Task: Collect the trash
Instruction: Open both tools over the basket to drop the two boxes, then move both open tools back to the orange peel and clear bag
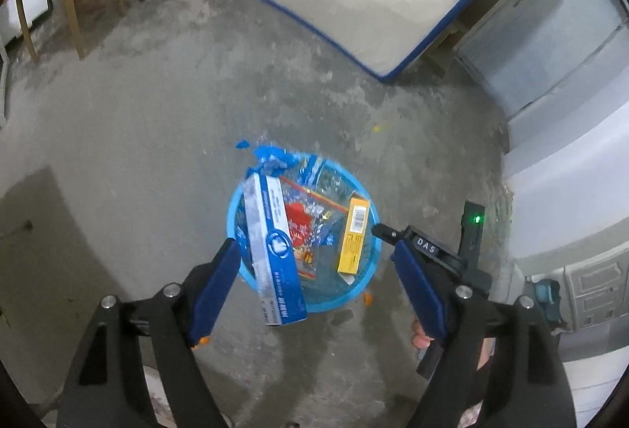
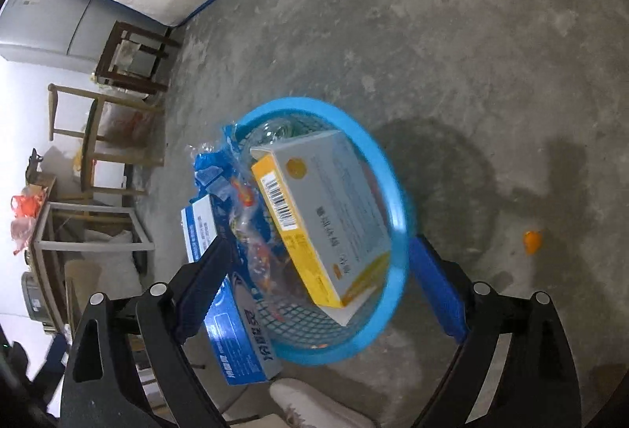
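Both grippers, left [image 1: 316,262] and right [image 2: 318,262], hang with jaws spread, grasping nothing; the blue basket [image 1: 236,209] sits on the floor directly below them, holding 2 boxes; an orange scrap [image 2: 531,241] lies right of it, nearer the right gripper.

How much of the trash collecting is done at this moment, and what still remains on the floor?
Done: the blue basket already holds a blue box, a yellow box and a clear wrapper. In hand: nothing; left gripper and right gripper are open. Left: small orange scraps on the floor.
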`<state>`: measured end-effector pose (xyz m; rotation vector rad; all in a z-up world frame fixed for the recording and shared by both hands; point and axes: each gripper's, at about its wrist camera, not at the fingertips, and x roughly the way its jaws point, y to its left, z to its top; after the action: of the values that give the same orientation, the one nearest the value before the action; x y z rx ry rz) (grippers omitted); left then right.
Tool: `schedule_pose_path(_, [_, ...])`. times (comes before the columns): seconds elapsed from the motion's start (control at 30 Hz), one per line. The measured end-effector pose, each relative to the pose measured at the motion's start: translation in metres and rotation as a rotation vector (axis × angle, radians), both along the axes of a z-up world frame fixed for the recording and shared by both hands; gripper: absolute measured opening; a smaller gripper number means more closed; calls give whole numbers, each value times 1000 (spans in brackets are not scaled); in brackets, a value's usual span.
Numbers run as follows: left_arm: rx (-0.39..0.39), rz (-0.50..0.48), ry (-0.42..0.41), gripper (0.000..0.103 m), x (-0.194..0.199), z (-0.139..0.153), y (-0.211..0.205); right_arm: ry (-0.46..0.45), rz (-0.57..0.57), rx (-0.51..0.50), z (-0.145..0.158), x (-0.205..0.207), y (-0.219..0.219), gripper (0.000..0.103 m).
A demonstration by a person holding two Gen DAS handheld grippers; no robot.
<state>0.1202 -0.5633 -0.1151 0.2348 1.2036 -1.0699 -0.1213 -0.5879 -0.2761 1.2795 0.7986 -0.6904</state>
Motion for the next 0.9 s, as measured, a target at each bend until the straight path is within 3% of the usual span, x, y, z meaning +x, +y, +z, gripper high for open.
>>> schedule_pose_path(0.23, [-80,23,-42,78,5,52,51,-26,41,-110,40,-7,13,87])
schedule_pose_path(0.47, [-172,102,-123,84,2,112,148,-105,153,-238,102,-6,55,87])
schedule_pose_path(0.67, [-180,189,-185,88,-3,129,233,-121,300,-321,154,11,110,88])
schedule_pose_path(0.9, [-167,418,-285,92,10,134,358,-199,492,-369,201,58,175,88])
